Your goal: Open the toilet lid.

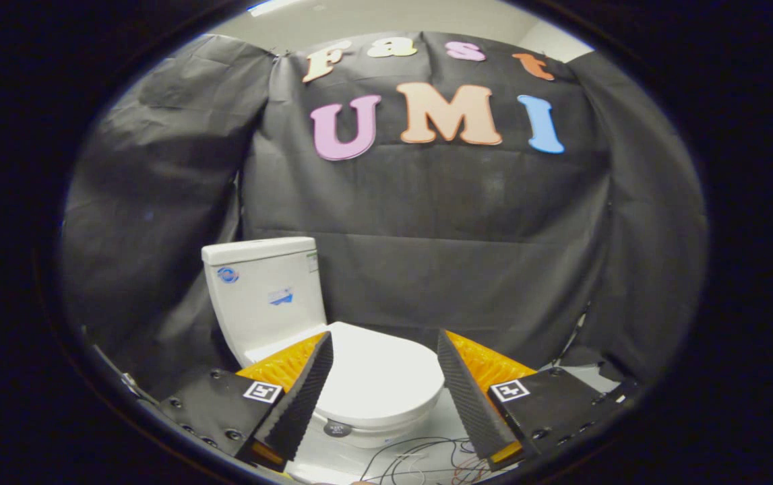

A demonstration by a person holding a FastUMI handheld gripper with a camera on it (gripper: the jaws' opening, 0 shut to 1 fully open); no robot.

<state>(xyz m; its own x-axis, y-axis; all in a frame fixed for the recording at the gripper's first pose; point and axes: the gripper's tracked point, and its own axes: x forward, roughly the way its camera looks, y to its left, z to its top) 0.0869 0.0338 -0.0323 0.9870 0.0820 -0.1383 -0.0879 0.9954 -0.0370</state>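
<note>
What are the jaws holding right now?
Nothing. The gripper is open, its jaws spread apart with the closed toilet lid lying beyond the gap between them, untouched.

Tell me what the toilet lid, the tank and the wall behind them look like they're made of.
Toilet lid: smooth white plastic, probably, with a soft sheen; it is closed, seen between the open gripper's fingers.
Tank: glossy white, likely glazed ceramic, though moulded plastic is possible; hard edges, stickers on its front.
Wall: matte black cloth, going by its creases and folds.
</note>
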